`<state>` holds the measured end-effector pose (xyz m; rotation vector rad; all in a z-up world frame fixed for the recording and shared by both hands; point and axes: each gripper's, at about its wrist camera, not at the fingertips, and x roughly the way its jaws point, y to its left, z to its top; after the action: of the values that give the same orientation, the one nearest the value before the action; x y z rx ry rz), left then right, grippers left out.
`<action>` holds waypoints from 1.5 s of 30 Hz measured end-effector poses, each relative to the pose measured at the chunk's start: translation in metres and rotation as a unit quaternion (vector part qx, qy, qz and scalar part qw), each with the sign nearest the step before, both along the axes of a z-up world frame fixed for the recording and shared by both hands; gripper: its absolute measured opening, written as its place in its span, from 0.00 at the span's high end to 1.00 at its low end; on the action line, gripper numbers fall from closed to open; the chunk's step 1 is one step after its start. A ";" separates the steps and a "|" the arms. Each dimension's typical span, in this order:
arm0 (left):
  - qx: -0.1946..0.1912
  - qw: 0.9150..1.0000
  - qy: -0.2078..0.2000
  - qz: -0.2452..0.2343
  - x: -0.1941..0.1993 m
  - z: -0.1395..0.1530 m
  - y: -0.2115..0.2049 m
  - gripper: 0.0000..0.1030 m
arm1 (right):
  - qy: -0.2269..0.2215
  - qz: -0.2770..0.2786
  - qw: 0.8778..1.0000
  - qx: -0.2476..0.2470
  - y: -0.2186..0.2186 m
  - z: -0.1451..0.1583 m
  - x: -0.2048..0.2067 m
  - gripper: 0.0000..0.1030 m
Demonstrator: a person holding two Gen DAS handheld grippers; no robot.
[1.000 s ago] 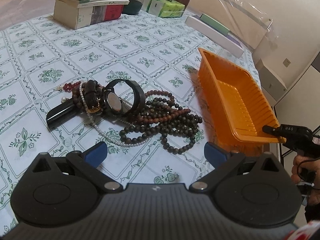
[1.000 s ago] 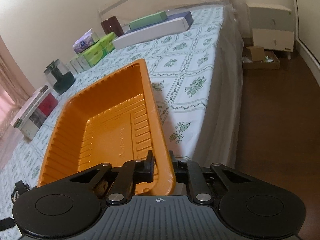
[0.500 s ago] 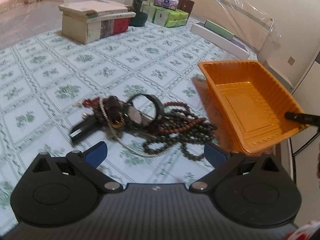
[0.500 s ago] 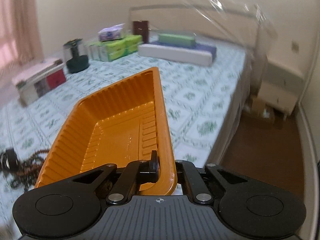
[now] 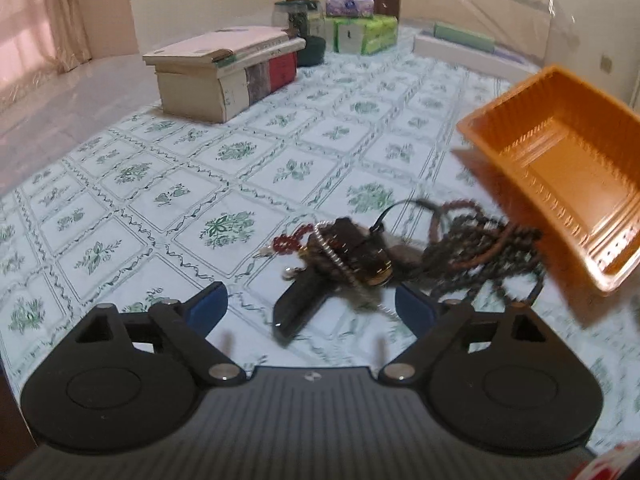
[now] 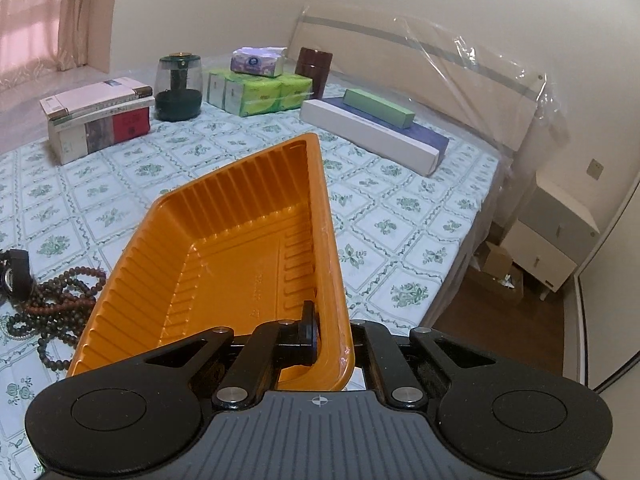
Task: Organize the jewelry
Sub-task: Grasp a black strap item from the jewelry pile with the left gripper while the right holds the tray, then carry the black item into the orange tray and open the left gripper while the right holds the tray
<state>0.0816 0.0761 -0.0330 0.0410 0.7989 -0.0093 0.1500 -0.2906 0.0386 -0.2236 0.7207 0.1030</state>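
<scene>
An empty orange plastic tray [image 6: 224,264] is gripped by its near rim in my right gripper [image 6: 328,340], which is shut on it and holds it lifted and tilted above the bed. In the left wrist view the tray [image 5: 560,164] hangs at the right. A tangled pile of jewelry [image 5: 400,256] lies on the green-patterned bedsheet: dark bead necklaces [image 5: 480,248], a watch [image 5: 360,260], red beads, a pearl string. The beads also show in the right wrist view [image 6: 52,304]. My left gripper [image 5: 312,308] is open and empty, just short of the pile.
A stack of books [image 5: 228,72], a dark jar [image 6: 178,88], tissue packs [image 6: 256,88] and long flat boxes [image 6: 372,132] stand at the bed's far side. The bed edge and a white nightstand [image 6: 552,236] are on the right.
The tray has been lifted off the bed and swung up and toward the jewelry. My left gripper has dropped lower and closer to the pile, still open.
</scene>
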 end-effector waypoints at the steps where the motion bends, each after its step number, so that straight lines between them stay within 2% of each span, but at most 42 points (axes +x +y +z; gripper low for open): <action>1: 0.007 1.000 0.003 -0.007 0.001 -0.002 0.000 0.18 | 0.001 -0.001 1.000 0.001 -0.001 0.000 0.000 0.96; 4: 0.036 0.998 0.011 -0.040 0.009 -0.011 -0.001 0.27 | 0.003 -0.002 1.000 0.003 -0.003 0.001 -0.002 0.96; 7: 0.060 0.996 0.022 -0.054 0.018 -0.022 -0.002 0.45 | 0.004 -0.004 1.000 0.005 -0.003 0.000 -0.001 0.96; 11: 0.033 0.997 0.033 -0.061 0.030 -0.029 0.005 0.70 | 0.008 -0.007 1.000 0.007 -0.003 -0.002 -0.001 0.96; 14: 0.046 0.995 0.044 -0.071 0.028 -0.025 0.001 0.80 | 0.009 -0.008 1.000 0.007 -0.002 -0.003 0.000 0.96; 21: 0.049 0.995 0.061 -0.069 -0.003 -0.018 -0.003 0.82 | 0.007 -0.006 1.000 0.006 -0.002 -0.002 0.000 0.96; 26: 0.063 0.995 0.048 -0.053 0.002 -0.023 -0.003 0.73 | 0.005 -0.006 1.000 0.008 -0.002 -0.003 -0.001 0.96; 27: 0.062 0.996 0.049 -0.051 0.004 -0.024 -0.003 0.74 | 0.005 -0.006 1.000 0.008 -0.002 -0.003 -0.001 0.96; 28: 0.055 0.996 0.051 -0.049 0.005 -0.025 -0.002 0.81 | 0.005 -0.006 1.000 0.008 -0.002 -0.002 -0.001 0.96; 30: 0.048 0.997 0.053 -0.041 0.005 -0.023 -0.001 0.81 | 0.006 -0.007 1.000 0.008 -0.002 -0.003 -0.003 0.96; 37: 0.031 0.998 0.039 -0.038 -0.008 -0.001 -0.006 0.81 | 0.005 -0.007 1.000 0.010 -0.001 -0.005 -0.006 0.96; 41: 0.024 0.998 0.018 -0.057 -0.008 0.019 -0.022 0.81 | 0.003 -0.007 1.000 0.011 -0.001 -0.005 -0.007 0.96; 45: -0.006 0.997 -0.002 -0.083 0.005 0.035 -0.050 0.81 | 0.000 -0.008 1.000 0.008 0.000 -0.002 -0.008 0.96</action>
<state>0.0863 0.0256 0.0022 0.0960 0.7895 -0.1712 0.1415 -0.2908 0.0363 -0.2022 0.7221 0.0947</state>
